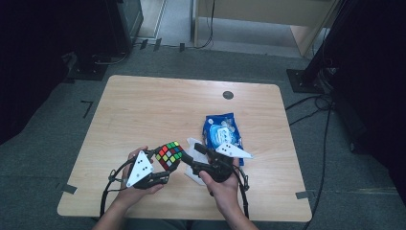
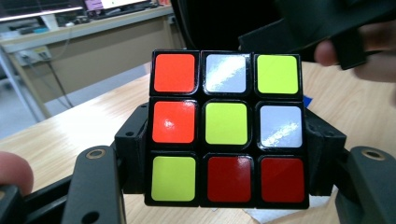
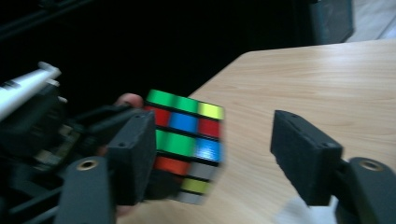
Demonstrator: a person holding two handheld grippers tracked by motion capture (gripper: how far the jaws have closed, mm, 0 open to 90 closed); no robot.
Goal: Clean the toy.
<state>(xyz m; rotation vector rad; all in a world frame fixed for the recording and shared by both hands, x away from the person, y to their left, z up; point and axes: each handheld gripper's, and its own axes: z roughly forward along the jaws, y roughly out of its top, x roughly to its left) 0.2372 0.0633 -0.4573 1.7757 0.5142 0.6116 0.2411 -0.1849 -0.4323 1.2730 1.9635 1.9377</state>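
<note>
The person's forearms enter at the near edge of the high view, the left hand [image 1: 136,189] and right hand [image 1: 225,187] each carrying a gripper over the front part of the wooden table [image 1: 158,108]. The left gripper [image 1: 160,167] is clamped on the Rubik's cube [image 1: 169,155], which is held clear of the tabletop between the two hands. The left gripper view gives the detail the high view lacks: the cube [image 2: 226,128] sits squarely between both black jaws, its facing side showing orange, white, yellow-green and red stickers, with part of the other gripper dark and blurred at the upper right. The right gripper [image 1: 190,154] stands with its jaws spread and nothing pressed between them; its own view shows one jaw in front of the cube's [image 3: 187,147] near edge and the other well apart over bare wood, the cube there smeared by motion and showing green, blue and red stickers. The high view alone shows the blue packet [image 1: 221,134] lying on the table just beyond the right gripper and a small dark round disc [image 1: 228,95] near the far edge.
</note>
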